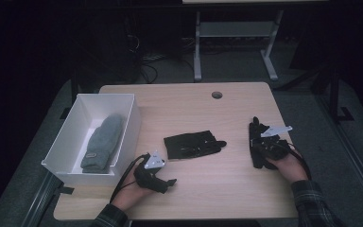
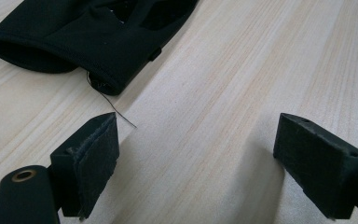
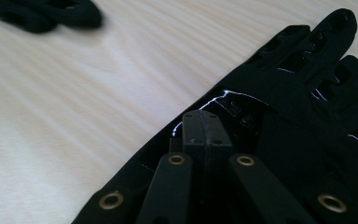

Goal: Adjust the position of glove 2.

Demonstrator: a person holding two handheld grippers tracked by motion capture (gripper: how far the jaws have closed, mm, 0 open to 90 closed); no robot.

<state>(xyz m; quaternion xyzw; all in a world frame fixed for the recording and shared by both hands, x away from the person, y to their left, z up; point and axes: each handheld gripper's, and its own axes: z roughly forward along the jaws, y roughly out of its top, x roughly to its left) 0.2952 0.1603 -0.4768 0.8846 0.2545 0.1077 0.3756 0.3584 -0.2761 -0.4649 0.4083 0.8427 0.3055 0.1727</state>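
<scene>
While a white box (image 1: 123, 101) with a grey mitten (image 1: 103, 142) in it sits at the table's (image 1: 208, 194) left edge, the left gripper (image 1: 170, 182) rests low on the wood just to its right, jaws spread wide with nothing between them. In the left gripper view, the cuff of the middle black glove (image 2: 88, 42) lies a little beyond the left jaw, apart from it, a loose thread (image 2: 116, 109) trailing toward that jaw. Further right, the right gripper (image 3: 204, 133) has its jaws pressed together over the second black glove (image 3: 303, 93), tips at its palm area; whether fabric is pinched between them I cannot tell.
</scene>
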